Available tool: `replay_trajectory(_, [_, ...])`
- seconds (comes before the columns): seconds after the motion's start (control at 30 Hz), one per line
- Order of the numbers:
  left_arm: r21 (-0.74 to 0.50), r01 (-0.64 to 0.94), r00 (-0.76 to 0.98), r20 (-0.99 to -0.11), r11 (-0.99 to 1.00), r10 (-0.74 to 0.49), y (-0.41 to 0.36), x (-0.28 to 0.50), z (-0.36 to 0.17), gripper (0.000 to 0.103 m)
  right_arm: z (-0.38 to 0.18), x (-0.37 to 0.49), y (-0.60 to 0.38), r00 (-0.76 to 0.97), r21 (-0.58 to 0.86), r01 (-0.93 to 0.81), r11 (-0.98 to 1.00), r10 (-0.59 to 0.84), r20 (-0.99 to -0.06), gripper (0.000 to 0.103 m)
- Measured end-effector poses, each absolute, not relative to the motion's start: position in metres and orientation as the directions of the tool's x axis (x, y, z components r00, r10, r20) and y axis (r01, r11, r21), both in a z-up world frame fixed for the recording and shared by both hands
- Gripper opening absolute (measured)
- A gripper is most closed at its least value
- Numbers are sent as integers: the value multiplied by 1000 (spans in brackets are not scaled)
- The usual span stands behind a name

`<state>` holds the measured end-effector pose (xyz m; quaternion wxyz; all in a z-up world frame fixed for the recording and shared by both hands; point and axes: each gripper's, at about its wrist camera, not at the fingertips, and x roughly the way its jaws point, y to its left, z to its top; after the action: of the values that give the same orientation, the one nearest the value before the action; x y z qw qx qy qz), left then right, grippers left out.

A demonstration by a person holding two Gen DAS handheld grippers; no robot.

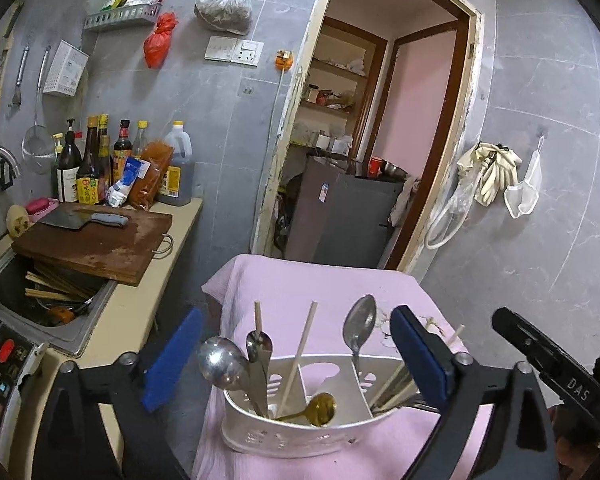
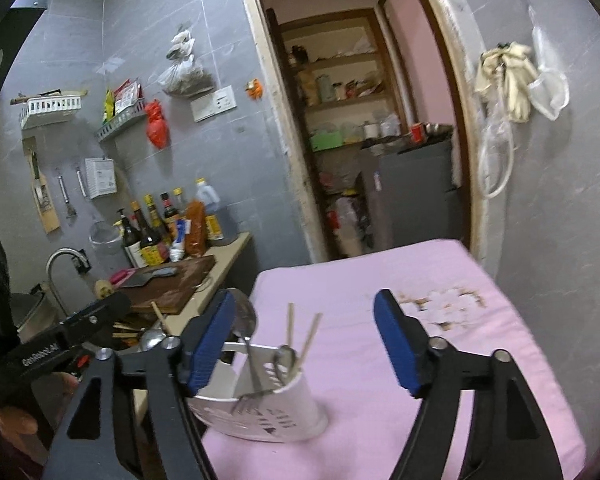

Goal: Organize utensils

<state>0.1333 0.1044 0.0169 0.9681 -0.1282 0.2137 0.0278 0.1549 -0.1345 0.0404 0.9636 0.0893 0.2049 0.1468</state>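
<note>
- The sink (image 1: 40,300) at the far left holds loose chopsticks (image 1: 56,286), tucked partly under the cutting board (image 1: 96,246); these are probably what remains to sort.
- The left gripper (image 1: 296,356) stands spread wide and holds nothing, its blue pads either side of the caddy.
- The white caddy (image 1: 300,436) sits on the pink-covered desk (image 1: 300,280), divided into compartments: a ladle (image 1: 220,362), a steel spoon and one chopstick on the left, a gold spoon (image 1: 320,410) in the middle, a spoon (image 1: 360,326) and more chopsticks on the right.
- The right gripper (image 2: 304,344) is likewise spread and empty, hovering over the caddy with a fork (image 2: 252,398) leaning at its rim.
- To do the next step well, approach one utensil by its handle, close squarely, and drop it among its own kind without tipping the caddy.
</note>
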Motion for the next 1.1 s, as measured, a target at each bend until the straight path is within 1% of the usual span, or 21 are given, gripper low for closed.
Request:
replay_trajectory(0.03, [-232, -105, 909, -417, 967, -1, 102, 130, 18, 97, 43, 150, -138, 879, 214, -237, 948, 303, -368, 73])
replay_trajectory(0.1, [-213, -104, 912, -410, 971, 8, 95, 123, 21, 98, 48, 140, -146, 890, 180, -222, 958, 275, -364, 82])
replay_trajectory(0.13, [-201, -107, 914, -406, 974, 17, 91, 120, 22, 98, 50, 137, -149, 893, 171, -218, 961, 267, -363, 85])
replay_trajectory(0.17, [-188, -110, 916, -400, 976, 26, 87, 116, 24, 99, 52, 133, -153, 897, 159, -210, 965, 255, -361, 91])
replay_trajectory(0.2, [-181, -111, 918, -395, 977, 31, 84, 112, 26, 99, 55, 129, -158, 901, 146, -203, 968, 243, -359, 95])
replay_trajectory(0.23, [-170, -112, 922, -386, 979, 39, 79, 106, 28, 101, 56, 124, -162, 904, 137, -196, 971, 233, -357, 96])
replay_trajectory(0.3, [-160, -112, 928, -369, 981, 46, 71, 96, 31, 102, 59, 115, -172, 907, 124, -185, 975, 218, -361, 102])
replay_trajectory(0.4, [-139, -129, 929, -363, 982, 71, 60, 83, 33, 102, 61, 101, -184, 908, 103, -178, 979, 204, -367, 102])
replay_trajectory(0.5, [-128, -145, 918, -388, 981, 85, 48, 71, 32, 102, 60, 87, -196, 906, 94, -176, 980, 199, -373, 102])
replay_trajectory(0.83, [-109, -173, 896, -430, 979, 110, 21, 29, 20, 102, 43, 46, -227, 896, 87, -134, 987, 158, -415, 102])
replay_trajectory(0.97, [-108, -188, 888, -443, 976, 122, 16, 11, 16, 102, 36, 31, -234, 888, 103, -133, 986, 164, -430, 102])
replay_trajectory(1.1, [-108, -202, 883, -449, 973, 134, 11, -1, 14, 102, 30, 23, -232, 877, 83, -155, 984, 176, -448, 102])
